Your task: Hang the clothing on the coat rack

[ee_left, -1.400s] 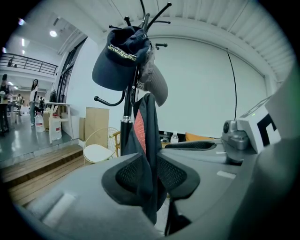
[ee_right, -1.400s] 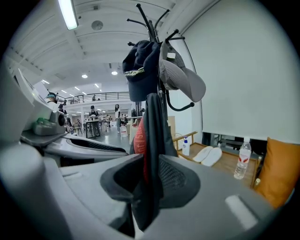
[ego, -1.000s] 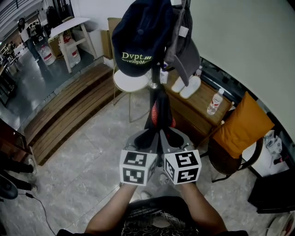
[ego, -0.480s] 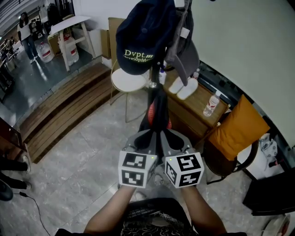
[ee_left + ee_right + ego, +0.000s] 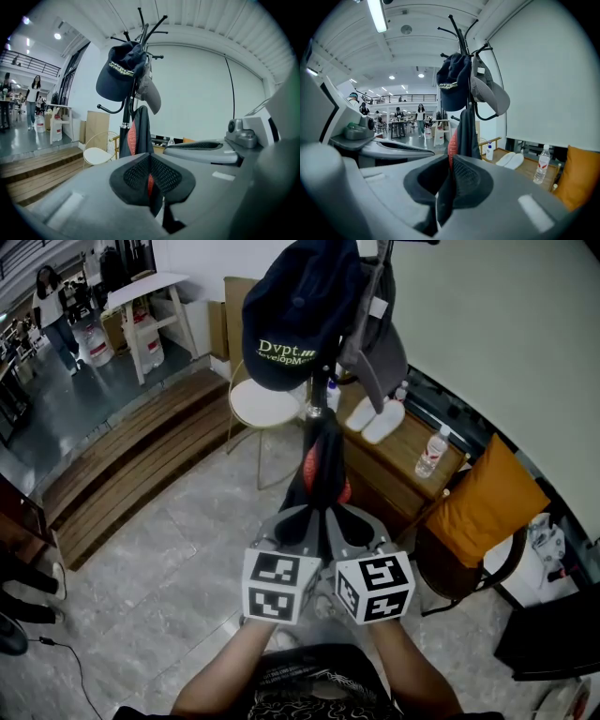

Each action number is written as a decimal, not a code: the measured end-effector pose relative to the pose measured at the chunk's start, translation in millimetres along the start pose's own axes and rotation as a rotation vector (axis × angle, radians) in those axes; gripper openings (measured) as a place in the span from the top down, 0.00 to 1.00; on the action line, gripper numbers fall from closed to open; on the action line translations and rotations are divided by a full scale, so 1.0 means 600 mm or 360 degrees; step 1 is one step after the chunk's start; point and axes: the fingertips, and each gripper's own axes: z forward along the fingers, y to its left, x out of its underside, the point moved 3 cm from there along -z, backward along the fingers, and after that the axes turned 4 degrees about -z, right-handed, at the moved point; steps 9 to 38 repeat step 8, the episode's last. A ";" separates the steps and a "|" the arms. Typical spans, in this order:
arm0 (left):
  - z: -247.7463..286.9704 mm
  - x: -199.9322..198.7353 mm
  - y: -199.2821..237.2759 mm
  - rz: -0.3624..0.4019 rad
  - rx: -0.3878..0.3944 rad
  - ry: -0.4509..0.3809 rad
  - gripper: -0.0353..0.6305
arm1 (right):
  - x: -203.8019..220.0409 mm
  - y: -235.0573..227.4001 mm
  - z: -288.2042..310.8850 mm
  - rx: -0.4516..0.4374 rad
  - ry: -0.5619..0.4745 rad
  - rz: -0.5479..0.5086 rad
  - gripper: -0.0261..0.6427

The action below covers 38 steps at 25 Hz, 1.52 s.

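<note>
A black coat rack (image 5: 310, 405) stands straight ahead, with a navy cap (image 5: 295, 315) and a grey cap (image 5: 380, 357) on its upper hooks. A dark garment with red lining (image 5: 321, 470) hangs down along the pole. My left gripper (image 5: 302, 524) and right gripper (image 5: 343, 524) sit side by side below it, both shut on the garment's lower part. In the left gripper view, red and dark cloth (image 5: 138, 129) is pinched in the left gripper (image 5: 150, 176). The right gripper view shows the same cloth (image 5: 464, 133) clamped in the right gripper (image 5: 449, 180).
A round white chair (image 5: 267, 404) stands left of the rack. Behind it is a low wooden cabinet (image 5: 394, 470) with white slippers (image 5: 380, 418) and a bottle (image 5: 431, 451). A chair with an orange cushion (image 5: 487, 498) is at right, wooden steps (image 5: 141, 460) at left.
Both grippers stay shut on the garment, side by side. Only the head view has shifted a little; the rack sits slightly further right in it.
</note>
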 end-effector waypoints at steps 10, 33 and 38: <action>0.001 0.003 -0.010 -0.0001 0.0008 0.0012 0.94 | 0.005 -0.006 -0.008 0.0010 0.0003 0.0009 0.92; 0.001 0.003 -0.010 -0.0001 0.0008 0.0012 0.94 | 0.005 -0.006 -0.008 0.0010 0.0003 0.0009 0.92; 0.001 0.003 -0.010 -0.0001 0.0008 0.0012 0.94 | 0.005 -0.006 -0.008 0.0010 0.0003 0.0009 0.92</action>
